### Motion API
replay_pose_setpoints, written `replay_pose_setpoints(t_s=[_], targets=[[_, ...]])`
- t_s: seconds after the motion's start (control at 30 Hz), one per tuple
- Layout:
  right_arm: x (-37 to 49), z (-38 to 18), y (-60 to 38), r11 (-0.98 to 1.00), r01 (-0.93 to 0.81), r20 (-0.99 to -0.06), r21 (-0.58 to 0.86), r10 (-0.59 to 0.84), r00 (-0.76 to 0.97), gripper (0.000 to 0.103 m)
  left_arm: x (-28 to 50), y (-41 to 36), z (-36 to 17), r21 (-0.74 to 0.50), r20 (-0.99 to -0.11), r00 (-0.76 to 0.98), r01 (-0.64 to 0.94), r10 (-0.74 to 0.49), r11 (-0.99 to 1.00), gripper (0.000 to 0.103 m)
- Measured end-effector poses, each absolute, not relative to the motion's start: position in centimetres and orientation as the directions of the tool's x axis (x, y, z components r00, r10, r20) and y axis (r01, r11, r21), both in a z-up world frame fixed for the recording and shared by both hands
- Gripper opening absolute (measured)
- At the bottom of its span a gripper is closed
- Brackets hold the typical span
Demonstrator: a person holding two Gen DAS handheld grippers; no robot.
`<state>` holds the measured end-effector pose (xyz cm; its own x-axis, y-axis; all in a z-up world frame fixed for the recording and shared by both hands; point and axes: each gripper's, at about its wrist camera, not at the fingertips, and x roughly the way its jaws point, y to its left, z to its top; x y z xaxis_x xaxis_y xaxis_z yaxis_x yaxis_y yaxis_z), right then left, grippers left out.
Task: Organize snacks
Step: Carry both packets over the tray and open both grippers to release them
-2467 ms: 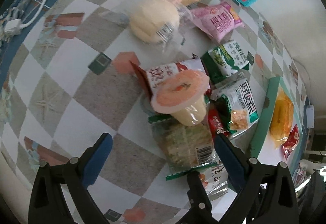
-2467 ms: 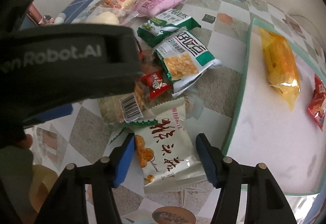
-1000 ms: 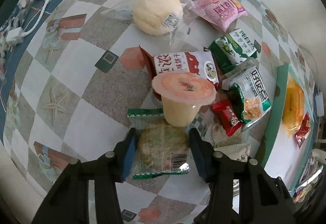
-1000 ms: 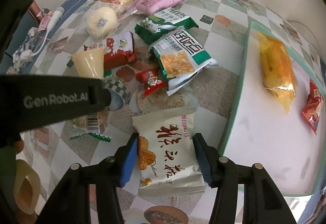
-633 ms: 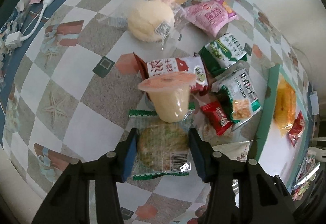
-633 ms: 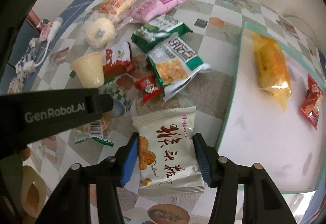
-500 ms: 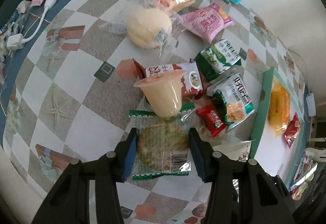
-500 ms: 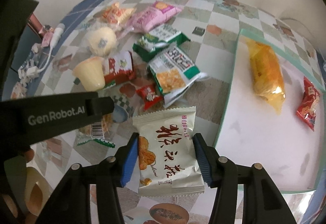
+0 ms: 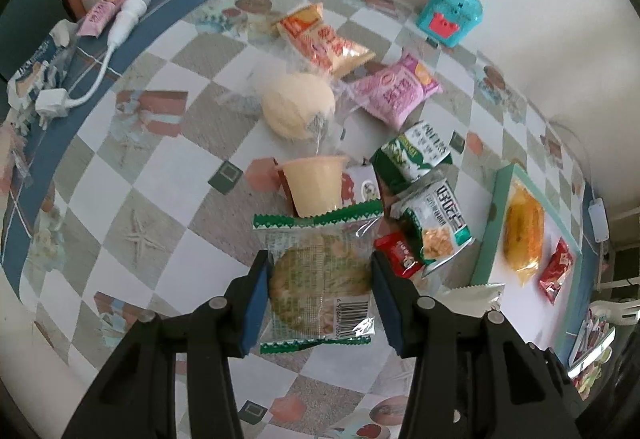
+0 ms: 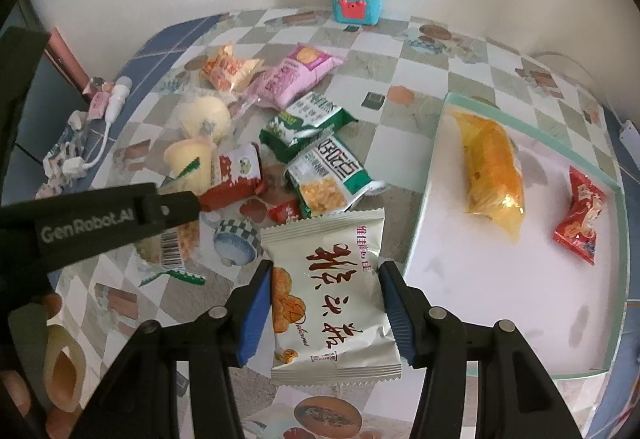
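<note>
Left wrist: left gripper [image 9: 319, 289] clamps cracker packet [image 9: 318, 275] (clear wrapper)

Both wrist views look steeply down (close) over one snack pile [image 9: 384, 167].

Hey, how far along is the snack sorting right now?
Done: a yellow pack and a red candy lie in the tray. In hand: the left claw grips a round cracker pack, the right claw a white snack bag. Left: roughly eight snacks, including the jelly cup, wait on the table.

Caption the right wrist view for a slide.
Right gripper holds a white snack packet beside the tray.
</note>
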<state>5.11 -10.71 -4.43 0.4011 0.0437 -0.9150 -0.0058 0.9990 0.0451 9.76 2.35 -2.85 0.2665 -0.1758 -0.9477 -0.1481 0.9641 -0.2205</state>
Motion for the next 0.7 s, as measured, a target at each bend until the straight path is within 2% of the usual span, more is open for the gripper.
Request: replay_pose_setpoints(t_s=[0.4,0.7], targets=[[4.7,-2.2,-13.4,0.997,0.071,-0.891,0.025,-0.01,0.454,0.056,9.3,2.0,0.7,-0.224,-0.916,0.364,-0.126,-0.165,0.966,0.051],[3.6,0.5,-19.5,0.97,0.243,-0.86,-0.03,-0.149,0.488,0.056,9.0,-1.2,2.8,-0.233,-0.891,0.412,-0.052,-0.192,0.971,0.051]])
